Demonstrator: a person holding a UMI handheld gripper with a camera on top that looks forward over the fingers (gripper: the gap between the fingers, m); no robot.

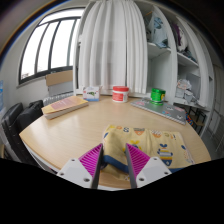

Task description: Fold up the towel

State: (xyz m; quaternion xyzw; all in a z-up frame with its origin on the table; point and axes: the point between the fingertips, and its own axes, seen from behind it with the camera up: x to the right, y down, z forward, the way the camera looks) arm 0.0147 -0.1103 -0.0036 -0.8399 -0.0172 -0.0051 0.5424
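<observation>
A pale yellow towel (152, 143) with blue and orange prints lies on the round wooden table (80, 128), spread to the right and ahead of my fingers. My gripper (112, 166) is low over the towel's near left corner. Its two magenta pads (92, 160) stand apart, and a bunched bit of the towel's corner with a blue stripe sits between them. There are gaps at the sides, so the fingers are open around it.
A red and white container (120, 93) and a green cup (157, 96) stand at the table's far side. A flat box (65, 105) lies at the left. A dark chair (14, 125) stands left of the table. A white curtain (110, 45), a window (50, 45) and shelves (178, 45) lie beyond.
</observation>
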